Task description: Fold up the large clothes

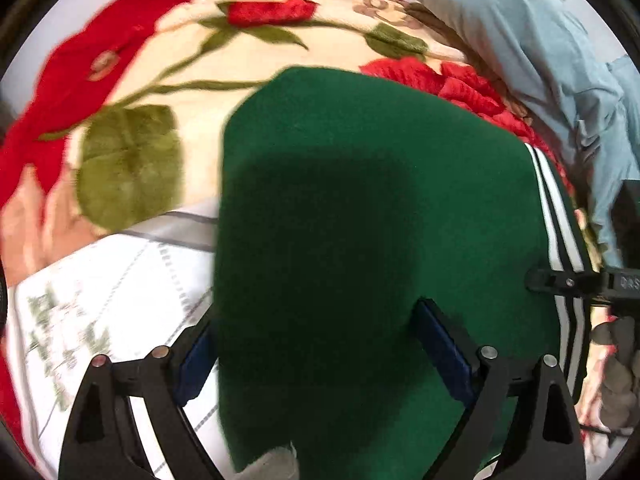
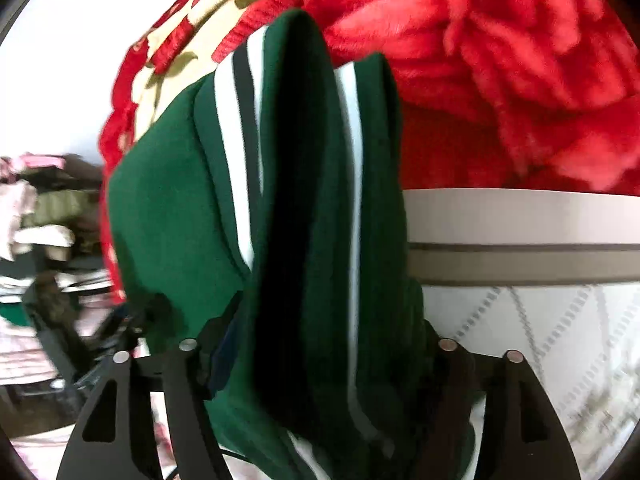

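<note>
Green garment point(image 1: 360, 208) w/ white stripes draped between jaws of left gripper point(image 1: 316, 356), spread wide. Same at right gripper point(image 2: 320, 360); can't tell if pads pinch. Floral blanket point(image 1: 168, 72) underneath.

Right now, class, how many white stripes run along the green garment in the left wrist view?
2: both white stripes run side by side down the green fabric garment's right edge; others may be hidden.

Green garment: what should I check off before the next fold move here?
1. Green garment resting on the floral blanket: ok.
2. Left gripper grip on the fabric: cannot tell.
3. Right gripper grip on the striped edge: cannot tell.
4. Layers lying flat: not ok, a ridge stands up in the right wrist view.
5. Blue clothing clear of the green garment: ok.
</note>
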Demonstrator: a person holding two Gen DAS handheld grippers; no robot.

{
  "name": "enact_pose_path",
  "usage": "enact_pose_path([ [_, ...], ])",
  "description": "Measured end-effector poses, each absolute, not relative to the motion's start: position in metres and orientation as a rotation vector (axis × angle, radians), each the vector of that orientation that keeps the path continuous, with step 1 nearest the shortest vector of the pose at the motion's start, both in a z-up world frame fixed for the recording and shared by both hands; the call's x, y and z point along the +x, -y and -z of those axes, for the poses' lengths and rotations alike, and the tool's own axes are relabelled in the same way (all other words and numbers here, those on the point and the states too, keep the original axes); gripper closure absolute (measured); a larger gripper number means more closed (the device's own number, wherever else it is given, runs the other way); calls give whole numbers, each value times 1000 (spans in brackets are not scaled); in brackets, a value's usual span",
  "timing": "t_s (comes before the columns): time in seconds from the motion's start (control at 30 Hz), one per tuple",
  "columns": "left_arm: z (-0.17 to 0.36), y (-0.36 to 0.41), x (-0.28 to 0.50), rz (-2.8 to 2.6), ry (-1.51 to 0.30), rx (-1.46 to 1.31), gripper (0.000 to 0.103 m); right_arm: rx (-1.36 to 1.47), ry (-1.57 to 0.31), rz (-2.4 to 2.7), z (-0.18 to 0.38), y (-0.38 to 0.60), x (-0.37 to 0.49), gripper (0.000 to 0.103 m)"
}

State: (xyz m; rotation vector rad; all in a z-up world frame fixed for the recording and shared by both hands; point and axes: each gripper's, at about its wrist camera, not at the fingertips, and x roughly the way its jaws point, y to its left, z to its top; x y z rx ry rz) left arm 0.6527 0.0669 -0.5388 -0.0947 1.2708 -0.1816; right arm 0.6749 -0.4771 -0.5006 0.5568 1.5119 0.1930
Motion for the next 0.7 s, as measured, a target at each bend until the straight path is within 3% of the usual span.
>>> enact_pose_path([
  [0.2,510,-67,618,-48,-1189,101,9,136,-1395,13,438,421,638,23],
  [0.23,503,-66,609,-69,-1173,113,5,106,-1387,34,432,415,629,10],
  [0.3,485,-64,588,-90,-1125,125,4,58,-1364,76,421,412,601,0],
  [0.7,361,-52,485,-64,-1021,51,2,-55,-1170,247,273,379,460,0],
])
